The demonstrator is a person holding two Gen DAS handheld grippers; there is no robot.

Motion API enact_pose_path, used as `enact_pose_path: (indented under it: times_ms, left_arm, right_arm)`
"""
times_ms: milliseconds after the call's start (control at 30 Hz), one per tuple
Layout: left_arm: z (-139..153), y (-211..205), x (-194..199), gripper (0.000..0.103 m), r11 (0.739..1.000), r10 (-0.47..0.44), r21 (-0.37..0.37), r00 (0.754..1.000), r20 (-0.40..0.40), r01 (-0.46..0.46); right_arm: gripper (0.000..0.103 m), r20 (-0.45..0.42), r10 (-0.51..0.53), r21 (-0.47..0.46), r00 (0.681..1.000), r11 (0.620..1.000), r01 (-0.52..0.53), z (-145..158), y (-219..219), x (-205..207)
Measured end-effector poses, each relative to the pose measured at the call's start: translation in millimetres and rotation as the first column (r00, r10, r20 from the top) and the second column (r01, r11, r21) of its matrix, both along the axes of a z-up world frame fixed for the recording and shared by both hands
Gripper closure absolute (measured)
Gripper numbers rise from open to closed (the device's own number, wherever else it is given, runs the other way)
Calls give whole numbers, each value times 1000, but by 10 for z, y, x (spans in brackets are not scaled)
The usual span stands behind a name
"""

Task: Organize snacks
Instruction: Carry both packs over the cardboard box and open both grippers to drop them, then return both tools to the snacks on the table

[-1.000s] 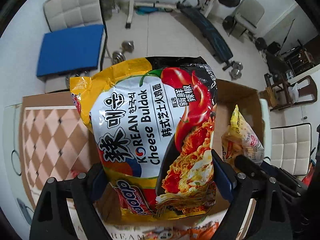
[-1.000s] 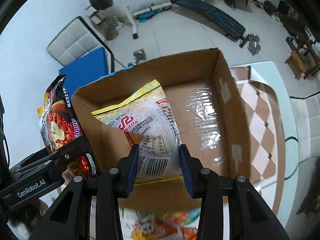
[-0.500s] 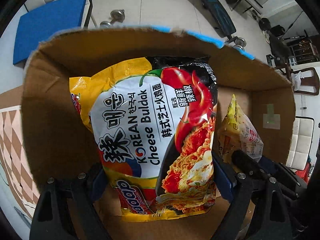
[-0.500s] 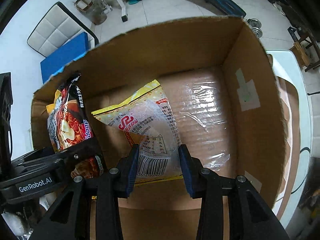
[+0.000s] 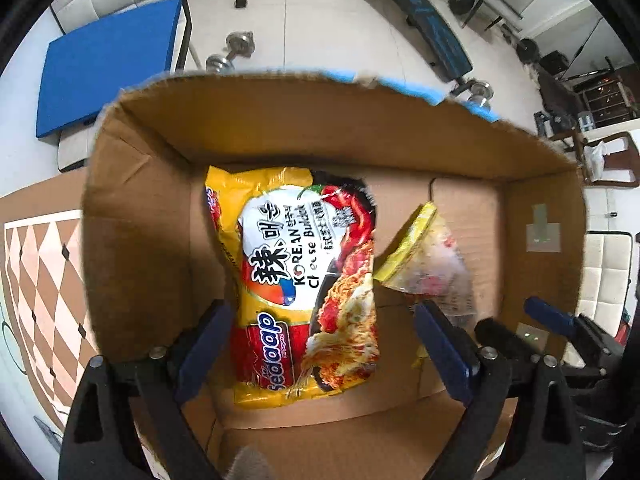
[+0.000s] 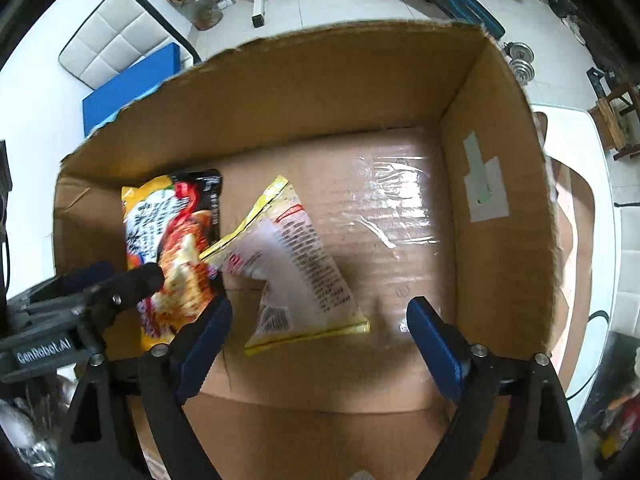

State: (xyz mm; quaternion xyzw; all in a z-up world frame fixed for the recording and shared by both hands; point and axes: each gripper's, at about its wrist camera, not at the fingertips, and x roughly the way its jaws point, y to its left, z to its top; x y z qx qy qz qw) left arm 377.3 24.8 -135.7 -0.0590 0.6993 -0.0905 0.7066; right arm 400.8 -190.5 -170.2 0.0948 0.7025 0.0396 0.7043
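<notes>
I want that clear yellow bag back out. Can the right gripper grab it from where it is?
Probably yes. The right gripper is open just above the clear yellow bag in the cardboard box, nothing between them; the noodle packet lies beside it.

my left gripper (image 5: 322,346) and right gripper (image 6: 318,342) look alike: black angular frames, silver screws at the joints, blue pads (image 6: 434,346); white "genrobot.ai" lettering marks one grey body.

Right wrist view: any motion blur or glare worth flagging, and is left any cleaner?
Right wrist: noodle packet and clear snack bag smeared by motion, glare on the tape strip on the box floor. Left wrist: noodle packet print slightly soft, cardboard box rim bowed by fisheye, no glare.
</notes>
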Motion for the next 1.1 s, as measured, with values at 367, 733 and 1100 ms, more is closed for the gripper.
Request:
enact_pose_path:
  times_ms: [367,733,1100]
  left_arm:
    - [730,-2,-442,0,998,-25,56,978,205,14]
    - [981,181,-1549,1,996,81,19,963,257,-89]
    - [-348,659,-2873,1,955,296,3,949,-110,-298]
  right_arm:
    - [6,155,84,-85,984,994,-71,778,162,-583]
    - [6,181,31,39,983,998,-39,1250,31,-1648]
    - [6,-4,85,73,996,994,-85,532,-14,-2571]
